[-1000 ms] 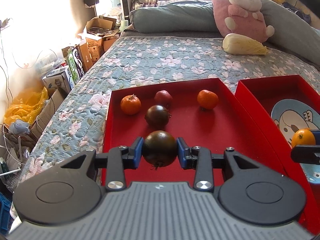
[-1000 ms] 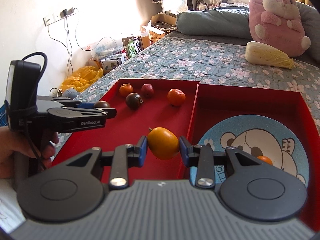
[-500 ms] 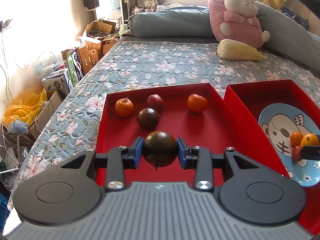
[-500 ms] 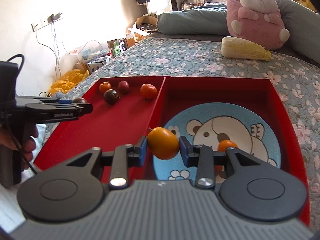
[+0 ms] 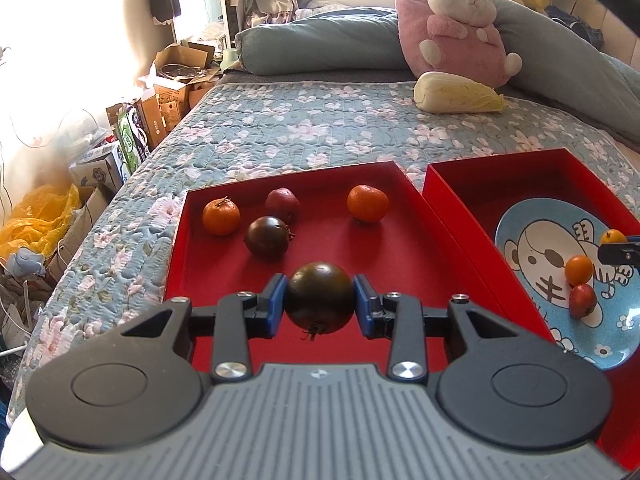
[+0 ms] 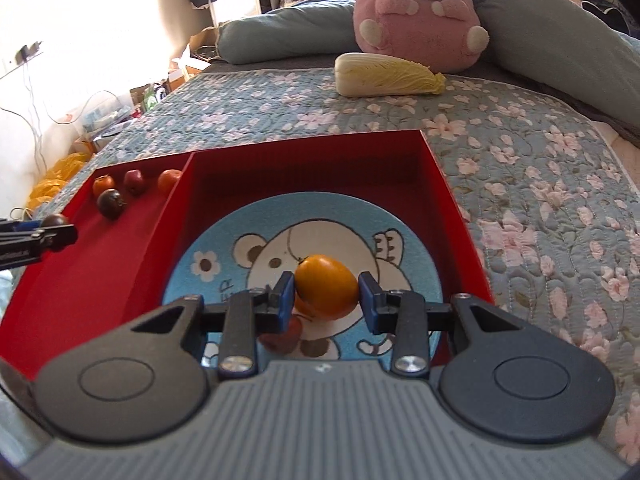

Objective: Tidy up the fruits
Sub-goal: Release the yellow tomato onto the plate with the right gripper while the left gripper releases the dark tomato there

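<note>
Both grippers angled down, each pinching a tomato.
L gripper w/ blue pads clamps dark tomato above left red tray, where 2 tangerines, a red fruit & another dark tomato lie. R gripper pinches yellow tomato over bear plate in right red tray.

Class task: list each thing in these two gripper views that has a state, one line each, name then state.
Left gripper: jaws shut on the dark round tomato.
Right gripper: jaws shut on the yellow-orange oval fruit, above the blue bear-print plate.
Left red cardboard tray: holds four loose fruits.
Blue bear-print plate: holds two fruits.
</note>
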Demonstrator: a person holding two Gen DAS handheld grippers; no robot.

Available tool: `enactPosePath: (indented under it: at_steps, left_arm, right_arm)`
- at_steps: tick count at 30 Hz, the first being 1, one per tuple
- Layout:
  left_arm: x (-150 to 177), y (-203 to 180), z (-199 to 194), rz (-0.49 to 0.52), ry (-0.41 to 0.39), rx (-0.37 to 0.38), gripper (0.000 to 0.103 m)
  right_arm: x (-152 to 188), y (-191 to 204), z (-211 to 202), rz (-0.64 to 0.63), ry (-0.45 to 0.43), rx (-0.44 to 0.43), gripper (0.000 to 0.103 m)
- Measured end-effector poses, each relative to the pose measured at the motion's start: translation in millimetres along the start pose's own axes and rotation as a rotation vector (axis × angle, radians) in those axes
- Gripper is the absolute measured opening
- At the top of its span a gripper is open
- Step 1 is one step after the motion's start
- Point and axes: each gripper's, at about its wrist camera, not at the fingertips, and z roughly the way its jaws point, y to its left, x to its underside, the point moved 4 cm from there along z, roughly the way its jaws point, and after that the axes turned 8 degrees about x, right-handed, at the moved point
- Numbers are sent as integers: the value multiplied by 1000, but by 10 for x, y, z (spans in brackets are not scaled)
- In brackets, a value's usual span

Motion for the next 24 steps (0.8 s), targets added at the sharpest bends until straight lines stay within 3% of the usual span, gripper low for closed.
enactPosePath:
  at_steps: [11,24]
  left_arm:
    - [-95,-182,-91,-4,-35,78,41]
    - [-187,-939,-104,76,-46,221,41]
  right_arm:
    - [-185,60,453,-7,45,26,38]
    - [-165,200,644,-79,66,27,38]
